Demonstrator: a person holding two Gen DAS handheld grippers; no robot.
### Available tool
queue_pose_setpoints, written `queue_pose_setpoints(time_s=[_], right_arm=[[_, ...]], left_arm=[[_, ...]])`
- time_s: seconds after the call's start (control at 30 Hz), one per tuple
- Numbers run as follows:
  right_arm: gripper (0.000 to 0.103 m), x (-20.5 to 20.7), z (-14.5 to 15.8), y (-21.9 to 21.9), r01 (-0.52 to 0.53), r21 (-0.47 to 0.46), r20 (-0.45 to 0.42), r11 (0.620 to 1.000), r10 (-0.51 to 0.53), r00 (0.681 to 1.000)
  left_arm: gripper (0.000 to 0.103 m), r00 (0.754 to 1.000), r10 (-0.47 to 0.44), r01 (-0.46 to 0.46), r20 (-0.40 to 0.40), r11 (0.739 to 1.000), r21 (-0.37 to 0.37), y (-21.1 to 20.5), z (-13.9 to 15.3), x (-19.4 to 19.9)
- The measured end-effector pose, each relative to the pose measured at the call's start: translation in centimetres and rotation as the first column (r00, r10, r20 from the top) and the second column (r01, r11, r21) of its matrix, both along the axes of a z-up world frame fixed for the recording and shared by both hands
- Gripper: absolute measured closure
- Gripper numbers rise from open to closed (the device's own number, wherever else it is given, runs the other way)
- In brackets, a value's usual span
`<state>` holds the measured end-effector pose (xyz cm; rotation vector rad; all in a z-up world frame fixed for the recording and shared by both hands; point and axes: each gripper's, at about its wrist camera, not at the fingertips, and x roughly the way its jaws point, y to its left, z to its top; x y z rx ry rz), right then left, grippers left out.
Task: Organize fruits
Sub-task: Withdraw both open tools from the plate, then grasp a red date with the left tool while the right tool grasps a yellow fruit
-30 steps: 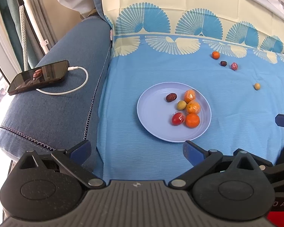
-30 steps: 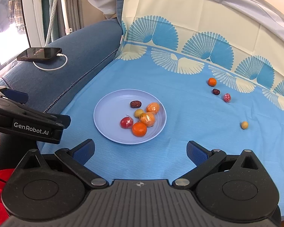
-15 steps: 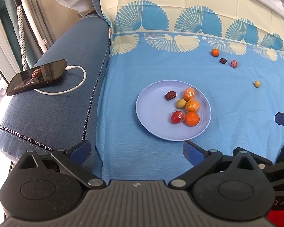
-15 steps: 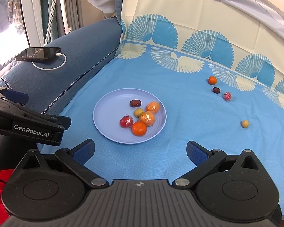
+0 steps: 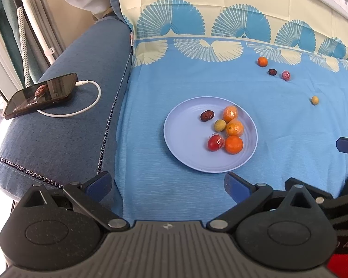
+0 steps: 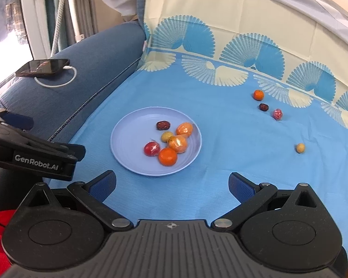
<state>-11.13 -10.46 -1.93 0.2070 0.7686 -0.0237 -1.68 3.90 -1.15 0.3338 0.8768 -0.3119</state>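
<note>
A lilac plate (image 5: 185, 143) (image 6: 127, 143) lies on the blue cloth and holds several small fruits: oranges, a red one, a yellow-green one and a dark date. Loose on the cloth at the far right lie an orange (image 5: 262, 61) (image 6: 258, 95), a dark date (image 5: 272, 71) (image 6: 263, 107), a wrapped red fruit (image 5: 286, 75) (image 6: 277, 114) and a small yellow fruit (image 5: 314, 100) (image 6: 300, 148). My left gripper (image 5: 168, 184) is open and empty, just in front of the plate. My right gripper (image 6: 172, 184) is open and empty, also short of the plate.
A phone (image 5: 40, 95) (image 6: 43, 67) on a white charging cable lies on the denim sofa arm (image 5: 65, 134) at left. The patterned cloth rises up the backrest behind. The left gripper's body (image 6: 32, 155) shows at the left of the right wrist view.
Both views have shifted only slightly; the plate sits a touch nearer in the left wrist view. Both grippers stay open and empty.
</note>
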Motion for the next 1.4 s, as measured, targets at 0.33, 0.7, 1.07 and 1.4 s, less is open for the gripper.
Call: queue_pose_setpoints(time_s=[0.33, 0.7, 1.07, 1.4], right_arm=[[0.001, 0.2, -1.5, -6.1, 0.191, -0.018, 0.036, 0.981, -0.190, 0.981], [0.001, 4.1, -7.2, -18.4, 0.425, -0.044, 0.026, 0.904, -0.424, 0.905], [0.001, 11.3, -17.8, -26.4, 0.556, 0.009, -0.041, 0.831, -0.555, 0.831], [0.015, 13.0, -22.0, -28.0, 0.558, 0.018, -0.037, 0.829, -0.558, 0.829]], left_arm=[[0.000, 0.997, -0.070, 0.069, 0.017, 0.997, 0.020, -4.3, 0.7, 2.1], [0.000, 0.970, -0.242, 0.242, 0.010, 0.970, 0.008, -17.7, -0.5, 11.7], [0.000, 0.930, -0.357, 0.358, -0.085, 0.934, -0.009, -34.6, -9.8, 23.1], [0.000, 0.909, -0.397, 0.395, -0.127, 0.918, -0.041, -41.0, -14.3, 27.0]])
